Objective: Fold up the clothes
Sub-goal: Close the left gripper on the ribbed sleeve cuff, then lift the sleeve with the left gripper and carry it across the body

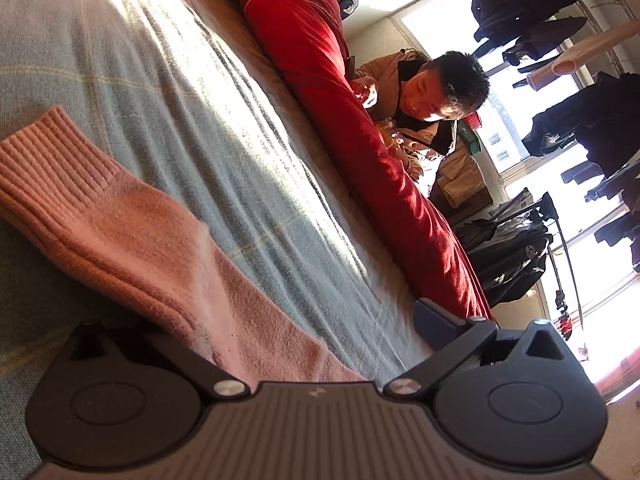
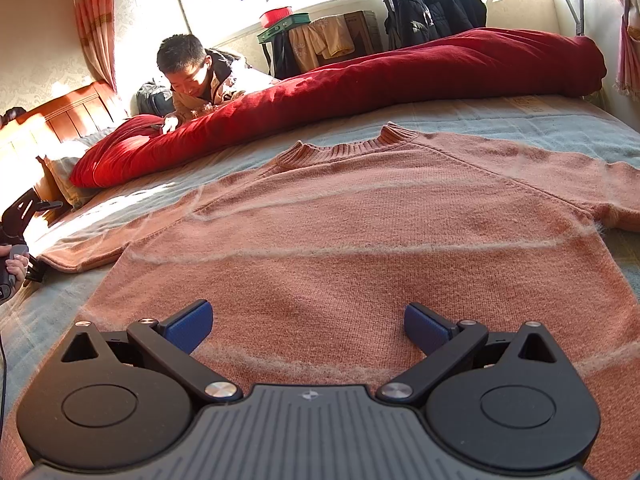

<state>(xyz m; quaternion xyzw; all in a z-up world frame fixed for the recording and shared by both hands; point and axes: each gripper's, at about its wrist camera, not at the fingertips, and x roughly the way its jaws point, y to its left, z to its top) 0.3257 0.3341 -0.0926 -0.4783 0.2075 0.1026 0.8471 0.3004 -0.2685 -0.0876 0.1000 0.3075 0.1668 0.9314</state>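
Note:
A pink knit sweater [image 2: 360,216] lies spread flat on the bed, collar pointing away and sleeves out to both sides. My right gripper [image 2: 308,320] hovers low over its hem end, open, blue pads [image 2: 192,324] wide apart with only fabric below them. In the left wrist view the sweater's sleeve [image 1: 132,236] with its ribbed cuff [image 1: 52,164] runs across my left gripper [image 1: 268,320]. That gripper is open; its right pad [image 1: 436,320] shows, while the sleeve covers the left finger. The right wrist view shows the left gripper [image 2: 16,236] at the sleeve's end, held by a hand.
The bed has a grey-blue striped sheet [image 1: 208,120]. A long red quilt roll [image 2: 380,76] lies along the far side, with a person [image 2: 192,72] leaning on it. A wooden headboard [image 2: 52,120] stands at the left. Dark clothes hang on racks [image 2: 428,4] by the window.

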